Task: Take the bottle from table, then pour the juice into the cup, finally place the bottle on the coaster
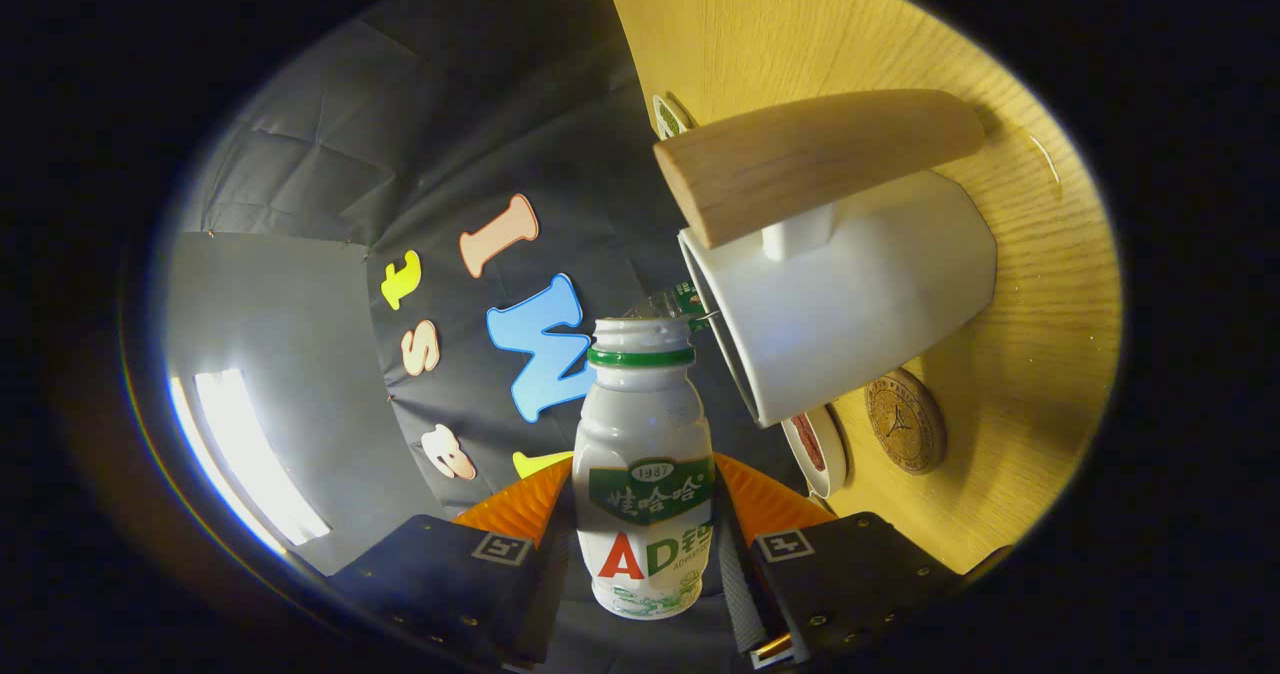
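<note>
1. Two fingers of the gripper (645, 544) clench the AD milk-drink bottle (647, 474) at its body, one per side; bottle sits between them, open mouth pointing fwd.
2. View is rolled hard, so the bottle looks tipped; its mouth is just beside the rim of the white cup (850, 304), at approx 1 o'clock from the bottle. Judged step: pouring.
3. To pour well: bring the mouth over the cup opening, not short of the rim; tilt slowly; keep the squeeze firm, since a smooth plastic body prob slips.
4. Cup's wooden handle (815, 159) sticks out at 12 o'clock of the cup; don't knock it.
5. Round cork coaster (905, 421) lies on the wooden table (1050, 284), at 5 o'clock of the cup, close by: next stop.
6. Small white dish (815, 451) sits between the coaster and the fingers; might get in the way. Another small round item (670, 114) lies beyond the handle, too small to ID.
</note>
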### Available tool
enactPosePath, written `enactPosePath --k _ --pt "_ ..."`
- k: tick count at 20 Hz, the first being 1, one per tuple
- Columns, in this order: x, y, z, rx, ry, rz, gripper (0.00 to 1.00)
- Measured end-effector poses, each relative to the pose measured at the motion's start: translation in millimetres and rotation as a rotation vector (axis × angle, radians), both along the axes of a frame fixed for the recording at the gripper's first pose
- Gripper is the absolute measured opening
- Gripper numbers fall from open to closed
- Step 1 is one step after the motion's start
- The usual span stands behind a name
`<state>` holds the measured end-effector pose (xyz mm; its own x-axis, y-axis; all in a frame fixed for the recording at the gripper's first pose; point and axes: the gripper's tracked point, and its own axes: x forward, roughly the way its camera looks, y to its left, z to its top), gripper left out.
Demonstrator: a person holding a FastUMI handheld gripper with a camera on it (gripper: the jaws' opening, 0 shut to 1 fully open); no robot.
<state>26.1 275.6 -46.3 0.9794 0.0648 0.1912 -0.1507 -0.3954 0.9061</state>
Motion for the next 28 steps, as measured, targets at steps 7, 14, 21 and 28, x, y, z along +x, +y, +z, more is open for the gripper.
enactPosePath --k 7,14,21,28 --pt "-0.4 -3.5 2.8 0.001 0.002 -0.005 0.67" --pt "1.0 -4.1 5.2 0.003 0.003 -0.009 0.67" --pt "1.3 -3.2 8.4 -0.003 0.0 -0.008 0.67" --pt "2.4 1.1 -5.3 -0.176 0.052 -0.003 0.67"
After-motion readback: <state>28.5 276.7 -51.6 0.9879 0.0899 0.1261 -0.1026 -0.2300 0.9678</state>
